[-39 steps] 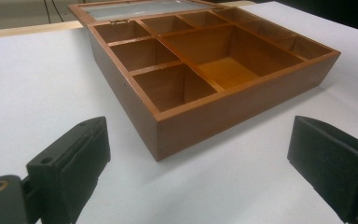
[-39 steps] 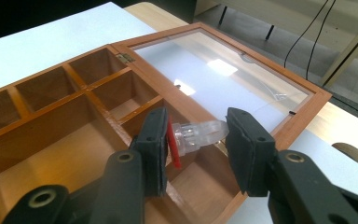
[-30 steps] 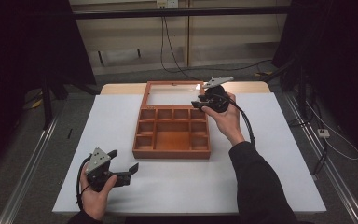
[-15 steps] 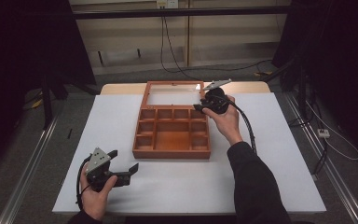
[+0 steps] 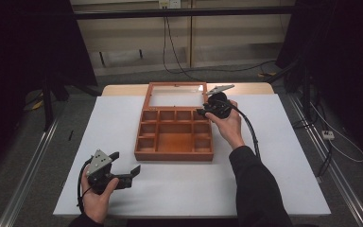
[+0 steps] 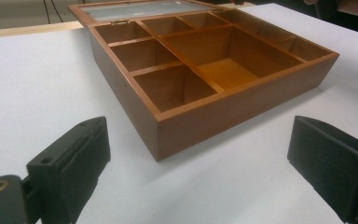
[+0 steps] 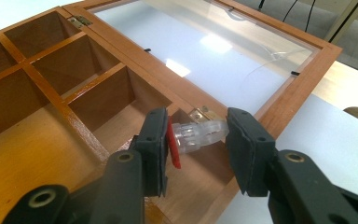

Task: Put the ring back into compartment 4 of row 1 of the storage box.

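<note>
One clear plastic piece (image 7: 196, 134) with a red end sits clamped crosswise in the right tool (image 7: 195, 140).
It hangs over the wooden box's (image 5: 174, 153) far-right corner compartment, beside the hinge; the left tool (image 5: 125, 171) gapes empty over the worktop (image 5: 274, 179).

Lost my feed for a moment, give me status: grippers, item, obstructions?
Right gripper shut on clear plastic piece over wooden box back-corner compartment. Left gripper open, idle on table. Nothing in the way.

From my remote station I saw a white table (image 5: 274, 142) on grey carpet (image 5: 123, 78), pale wall panels (image 5: 137, 38) behind, black cables (image 5: 170, 52) trailing, darkness on both sides.
</note>
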A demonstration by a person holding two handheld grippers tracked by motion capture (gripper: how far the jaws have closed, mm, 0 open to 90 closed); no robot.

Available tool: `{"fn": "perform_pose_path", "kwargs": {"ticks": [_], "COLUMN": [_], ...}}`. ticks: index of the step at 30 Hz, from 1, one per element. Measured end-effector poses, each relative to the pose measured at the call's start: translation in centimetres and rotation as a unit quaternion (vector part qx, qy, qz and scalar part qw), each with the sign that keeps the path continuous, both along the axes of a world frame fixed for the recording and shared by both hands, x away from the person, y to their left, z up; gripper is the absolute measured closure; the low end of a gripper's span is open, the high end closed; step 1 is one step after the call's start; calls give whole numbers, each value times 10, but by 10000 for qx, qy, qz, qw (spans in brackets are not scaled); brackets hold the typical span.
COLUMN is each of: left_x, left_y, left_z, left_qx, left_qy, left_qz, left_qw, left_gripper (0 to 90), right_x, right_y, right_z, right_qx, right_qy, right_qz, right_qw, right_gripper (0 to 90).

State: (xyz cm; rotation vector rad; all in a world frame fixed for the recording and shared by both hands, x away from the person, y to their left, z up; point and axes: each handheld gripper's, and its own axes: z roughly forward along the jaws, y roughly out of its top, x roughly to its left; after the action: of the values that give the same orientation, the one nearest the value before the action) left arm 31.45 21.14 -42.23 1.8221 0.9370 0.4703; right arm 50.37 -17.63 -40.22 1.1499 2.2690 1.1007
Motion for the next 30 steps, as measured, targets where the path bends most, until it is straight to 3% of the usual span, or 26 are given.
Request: {"fn": "perform_pose_path", "kwargs": {"ticks": [30], "left_x": [0], "left_y": [0], "left_z": [0], "left_qx": [-3], "left_qy": [-3], "left_qz": [-19], "left_qw": [10000], "left_gripper": [58], "right_x": [1], "right_y": [8], "right_z": [-12], "right_qx": [-40], "right_qy": [31], "right_qz": [-59], "right_qw": [10000], "right_gripper": [596]}}
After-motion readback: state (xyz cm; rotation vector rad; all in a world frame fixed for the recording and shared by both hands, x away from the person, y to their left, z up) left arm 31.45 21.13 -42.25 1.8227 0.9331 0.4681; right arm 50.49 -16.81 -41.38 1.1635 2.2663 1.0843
